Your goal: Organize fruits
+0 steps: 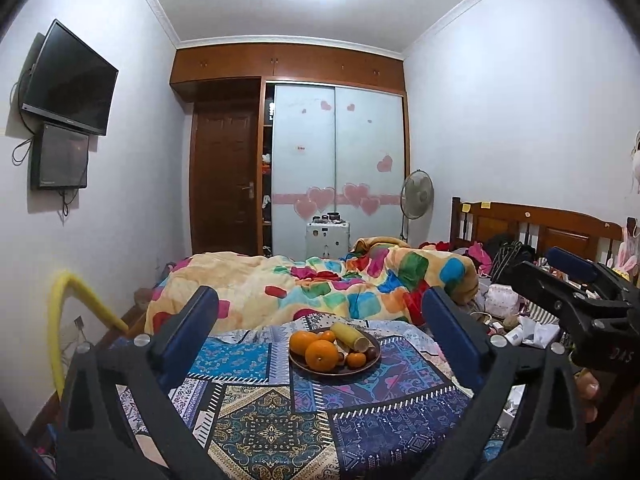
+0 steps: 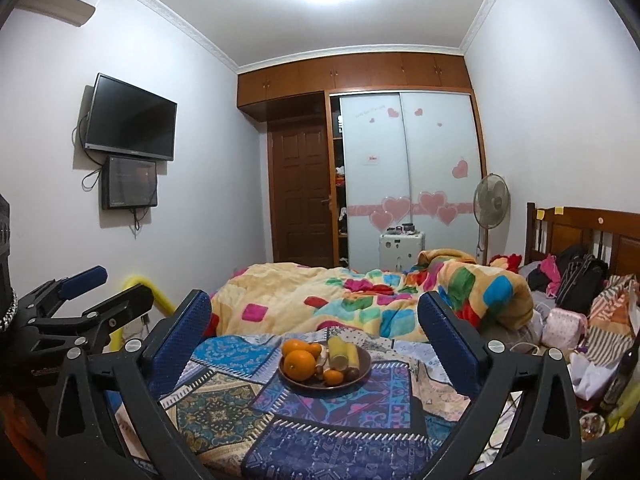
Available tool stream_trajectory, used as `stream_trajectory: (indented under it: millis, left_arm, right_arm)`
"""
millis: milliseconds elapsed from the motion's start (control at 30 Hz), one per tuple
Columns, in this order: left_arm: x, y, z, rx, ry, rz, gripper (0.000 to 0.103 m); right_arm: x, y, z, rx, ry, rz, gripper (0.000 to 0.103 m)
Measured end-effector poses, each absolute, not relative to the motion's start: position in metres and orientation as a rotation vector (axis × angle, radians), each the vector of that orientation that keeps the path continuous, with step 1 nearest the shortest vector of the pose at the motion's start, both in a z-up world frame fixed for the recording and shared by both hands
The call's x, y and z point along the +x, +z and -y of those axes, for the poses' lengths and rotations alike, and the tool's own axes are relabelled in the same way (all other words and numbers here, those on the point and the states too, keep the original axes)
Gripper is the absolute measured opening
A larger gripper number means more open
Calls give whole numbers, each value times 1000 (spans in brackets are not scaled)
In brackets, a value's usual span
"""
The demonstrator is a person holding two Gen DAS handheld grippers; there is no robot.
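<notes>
On a patterned patchwork cloth [image 1: 280,420] spread over the near end of a bed sits a shallow brown plate [image 1: 362,370] heaped with fruit: two large oranges [image 1: 321,355], a few small tangerines [image 1: 356,359], a dark plum-like fruit [image 1: 373,353] and a yellow cylindrical piece [image 1: 351,336] lying on its side — I cannot tell what it is. Both hand-held tools hover short of the plate and touch nothing. Each camera frames the plate between its own blue-padded fingers: the left gripper [image 1: 320,320] has its jaws spread wide and empty, and so does the right gripper [image 2: 314,316]. Beyond the cloth lies a rumpled quilt [image 1: 320,288] of bright squares; clothes and bags clutter the far right by a wooden headboard [image 1: 536,224]. The likely trouble is the pile itself: fruits lean on one another, so lifting one could send a neighbour rolling off the rim onto the soft, uneven bedding. A hard squeeze could bruise the plum, and the two grippers, side by side, could collide if both reach at once.
</notes>
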State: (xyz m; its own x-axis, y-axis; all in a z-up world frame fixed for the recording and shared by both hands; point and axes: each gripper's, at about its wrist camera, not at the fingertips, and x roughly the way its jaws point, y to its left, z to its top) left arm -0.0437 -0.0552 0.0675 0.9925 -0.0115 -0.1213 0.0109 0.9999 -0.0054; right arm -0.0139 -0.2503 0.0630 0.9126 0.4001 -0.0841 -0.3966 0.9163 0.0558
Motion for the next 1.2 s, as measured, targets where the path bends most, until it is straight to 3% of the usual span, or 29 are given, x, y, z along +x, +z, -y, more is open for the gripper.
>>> stream_trajectory:
  millis: [1200]
  left_arm:
    - [-38,55,53,-12,-20,-141,103]
  right_arm:
    - [-23,61,248,42,421,-102,103]
